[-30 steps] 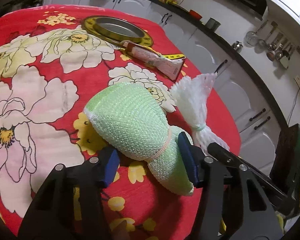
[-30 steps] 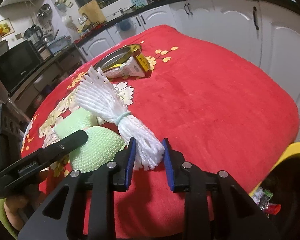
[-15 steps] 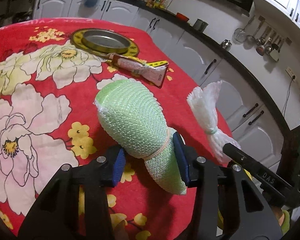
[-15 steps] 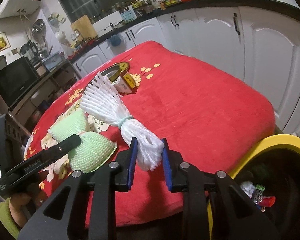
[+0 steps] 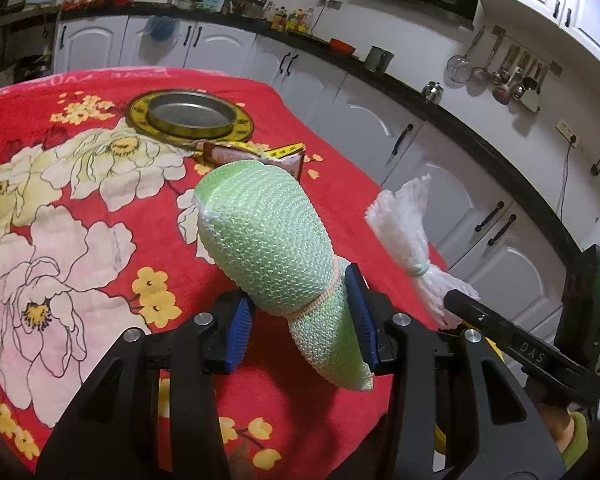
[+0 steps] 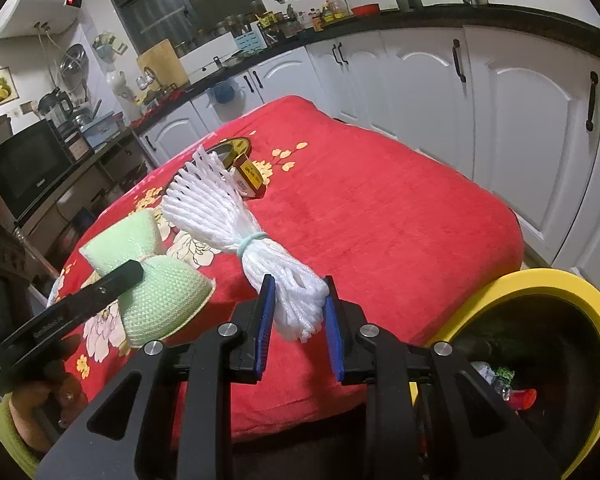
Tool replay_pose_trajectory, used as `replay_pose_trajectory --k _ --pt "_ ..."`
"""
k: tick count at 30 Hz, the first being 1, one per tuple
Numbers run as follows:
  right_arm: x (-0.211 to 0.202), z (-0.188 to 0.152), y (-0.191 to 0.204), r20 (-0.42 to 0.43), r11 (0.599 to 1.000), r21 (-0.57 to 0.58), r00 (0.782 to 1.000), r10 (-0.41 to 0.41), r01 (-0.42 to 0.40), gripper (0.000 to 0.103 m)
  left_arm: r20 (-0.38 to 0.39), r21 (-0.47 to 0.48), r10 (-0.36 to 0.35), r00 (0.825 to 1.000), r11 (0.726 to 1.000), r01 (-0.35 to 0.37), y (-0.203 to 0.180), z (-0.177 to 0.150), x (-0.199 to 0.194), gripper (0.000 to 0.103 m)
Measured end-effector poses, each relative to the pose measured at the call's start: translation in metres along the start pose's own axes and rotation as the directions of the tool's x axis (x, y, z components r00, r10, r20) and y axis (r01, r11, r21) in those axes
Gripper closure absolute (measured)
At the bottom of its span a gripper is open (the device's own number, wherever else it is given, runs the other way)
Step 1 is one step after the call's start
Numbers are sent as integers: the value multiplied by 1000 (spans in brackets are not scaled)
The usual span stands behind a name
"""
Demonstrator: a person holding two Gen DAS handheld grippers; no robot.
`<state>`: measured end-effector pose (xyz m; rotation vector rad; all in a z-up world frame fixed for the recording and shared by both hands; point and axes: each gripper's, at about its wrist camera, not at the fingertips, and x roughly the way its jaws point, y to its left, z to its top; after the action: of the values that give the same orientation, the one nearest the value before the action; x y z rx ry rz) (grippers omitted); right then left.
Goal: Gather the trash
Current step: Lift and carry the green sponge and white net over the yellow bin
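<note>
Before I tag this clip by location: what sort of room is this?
Most likely a home kitchen: white cabinets under a dark counter, utensils hanging on the wall, and a microwave to one side.

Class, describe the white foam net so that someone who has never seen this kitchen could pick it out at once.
Find the red flowered cloth covering the table. Above its near edge, beside the yellow-rimmed bin, the right tongs grip the white foam net. Unlike the green foam net beside it, it is white, fanned at one end and cinched with a pale green band.
</note>
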<state>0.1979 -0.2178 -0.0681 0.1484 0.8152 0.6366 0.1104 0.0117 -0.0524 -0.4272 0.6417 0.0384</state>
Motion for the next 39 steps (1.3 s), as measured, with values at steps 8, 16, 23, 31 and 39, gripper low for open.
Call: replay_pose_trajectory --k 8,16,23,31,39 --pt "-24 4 -3 62 1000 -15 998 -20 21 80 30 64 -31 999 998 29 -27 5 -10 67" --pt "-60 6 -27 139 998 20 988 -68 66 80 29 130 -76 997 989 72 -63 5 -11 67" --pt "-90 -2 -56 185 993 66 977 -109 98 80 17 181 -108 994 978 103 -89 1 -9 67" --pt "-124 -15 -93 223 981 134 960 -171 143 80 -3 244 -138 990 960 134 -120 -7 -6 67" --pt "-149 -29 -115 246 964 180 940 -236 195 80 -41 293 -169 985 940 174 -145 -21 3 67"
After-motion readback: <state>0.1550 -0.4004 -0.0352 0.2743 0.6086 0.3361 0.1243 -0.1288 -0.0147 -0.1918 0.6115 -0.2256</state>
